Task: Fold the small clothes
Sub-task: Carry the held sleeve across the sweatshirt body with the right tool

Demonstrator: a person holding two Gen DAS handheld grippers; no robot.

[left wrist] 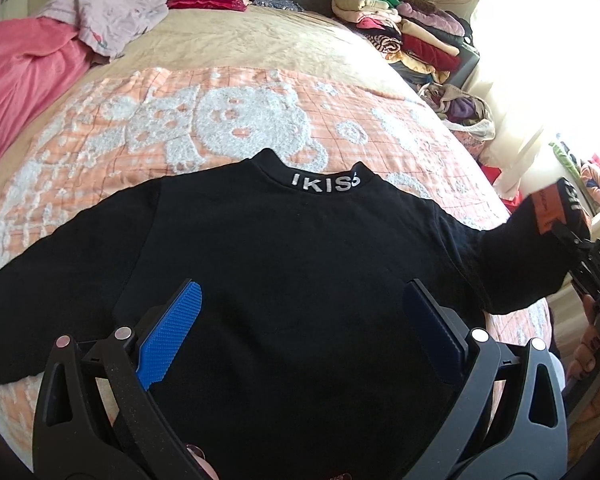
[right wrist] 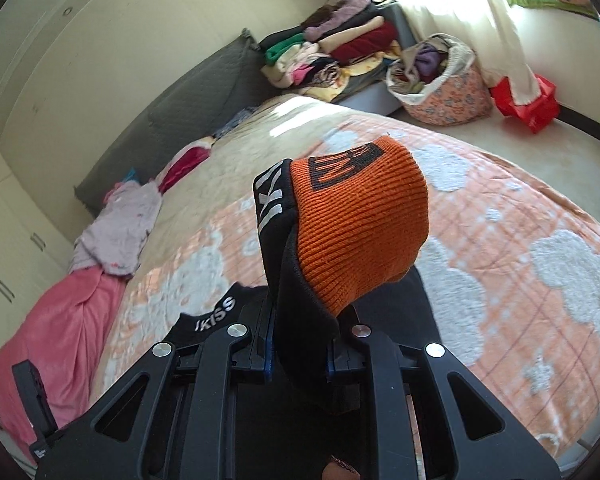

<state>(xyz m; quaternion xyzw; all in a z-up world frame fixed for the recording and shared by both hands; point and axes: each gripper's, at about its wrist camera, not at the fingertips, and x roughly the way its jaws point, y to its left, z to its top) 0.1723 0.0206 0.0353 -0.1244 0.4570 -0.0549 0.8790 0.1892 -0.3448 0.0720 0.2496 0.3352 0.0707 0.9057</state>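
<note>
A small black sweater [left wrist: 284, 264] with "IKISS" on its collar lies spread face up on the orange-and-white blanket [left wrist: 220, 120]. My left gripper [left wrist: 300, 328] is open and hovers just above the sweater's lower body, its blue pads [left wrist: 172, 332] wide apart. My right gripper [right wrist: 300, 356] is shut on the sweater's right sleeve [right wrist: 340, 248] near the orange cuff [right wrist: 360, 224] and holds it lifted off the bed. In the left wrist view the lifted cuff [left wrist: 548, 208] and right gripper show at the far right. The left sleeve lies flat at the left.
A pink blanket [left wrist: 24, 80] and a pale lilac garment [left wrist: 108, 12] lie at the bed's far left. A stack of folded clothes [left wrist: 404, 24] stands at the far right corner. A fabric basket [right wrist: 444, 88] of clothes sits on the floor beside the bed.
</note>
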